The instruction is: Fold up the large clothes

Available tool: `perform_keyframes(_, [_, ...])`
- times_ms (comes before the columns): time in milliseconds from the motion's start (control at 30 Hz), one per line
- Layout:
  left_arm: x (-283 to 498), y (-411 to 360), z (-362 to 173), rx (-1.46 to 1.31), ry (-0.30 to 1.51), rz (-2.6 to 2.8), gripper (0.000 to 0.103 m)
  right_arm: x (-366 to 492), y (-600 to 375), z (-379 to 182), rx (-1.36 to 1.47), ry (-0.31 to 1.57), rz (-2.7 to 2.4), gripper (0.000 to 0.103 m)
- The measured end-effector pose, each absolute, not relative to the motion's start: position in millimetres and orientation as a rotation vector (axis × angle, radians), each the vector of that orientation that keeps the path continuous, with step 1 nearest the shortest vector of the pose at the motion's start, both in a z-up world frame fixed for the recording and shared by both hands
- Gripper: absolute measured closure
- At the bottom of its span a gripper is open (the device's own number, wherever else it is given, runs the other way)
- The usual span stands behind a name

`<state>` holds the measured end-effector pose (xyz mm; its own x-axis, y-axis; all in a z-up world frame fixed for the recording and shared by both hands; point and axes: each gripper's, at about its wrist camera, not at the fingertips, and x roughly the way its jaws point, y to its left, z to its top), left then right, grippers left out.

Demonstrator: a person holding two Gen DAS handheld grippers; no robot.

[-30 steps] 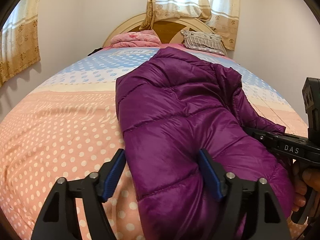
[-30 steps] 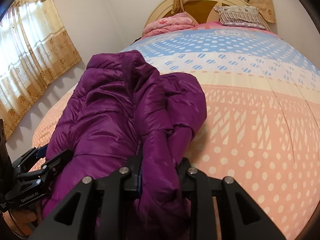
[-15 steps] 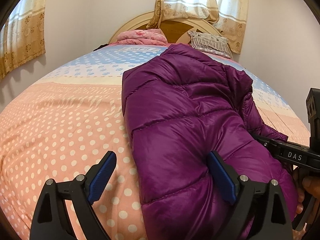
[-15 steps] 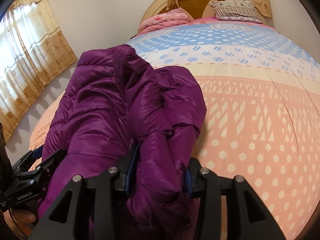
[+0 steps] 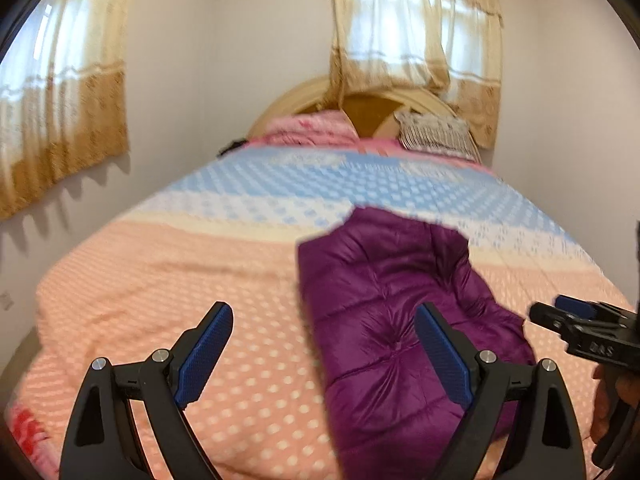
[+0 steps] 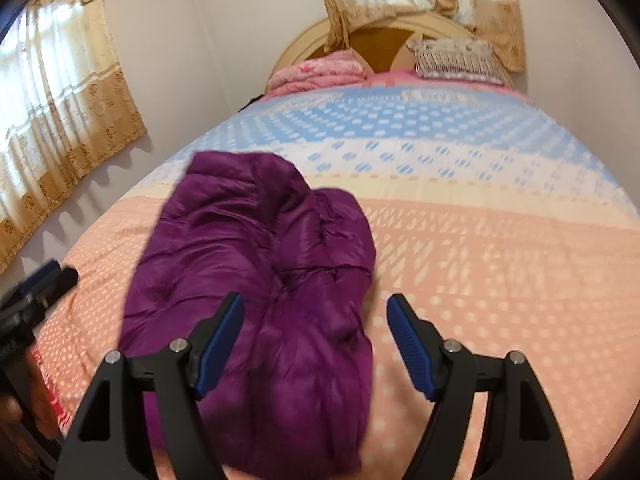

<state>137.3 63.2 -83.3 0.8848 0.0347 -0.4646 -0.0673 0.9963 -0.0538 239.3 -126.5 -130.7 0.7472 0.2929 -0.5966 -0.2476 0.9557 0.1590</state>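
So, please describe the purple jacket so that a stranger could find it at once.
Look at the big bed with the dotted pink and blue cover. On its pink part lies a folded, quilted purple jacket. It is the only dark, shiny thing there; the pillows are far behind.

Soft daylight, motion-blurred fisheye views

Light comes through the curtained windows (image 5: 416, 40) behind the headboard and on the left wall (image 6: 48, 92), whose panes glow washed-out white; the scalloped curtain hems cast dim shadows on the wall below. The room is evenly bright with no hard glare, only a mild sheen on the purple jacket (image 6: 256, 264). Both views are smeared, so the bedspread (image 5: 168, 280) dots stretch into streaks and the pillows look soft. The bed bulges toward the lens, and black vignette arcs cut the corners
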Motion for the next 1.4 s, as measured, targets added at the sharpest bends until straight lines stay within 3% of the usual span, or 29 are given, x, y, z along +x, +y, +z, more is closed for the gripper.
perform_keyframes(167, [86,79,-48,-0.081,0.37,0.063,0.01,177,-130,-87,0.034,0.528,0.264,0.015])
perform_keyframes(467, [74,77,-36,-0.071,0.332,0.07,0.01,152,-123,-65,0.015,0.447,0.274,0.015])
perform_keyframes(1400, [78,76,-50,-0.066,0.361,0.069,0.01,144,-121,-68,0.034,0.455,0.297,0.015])
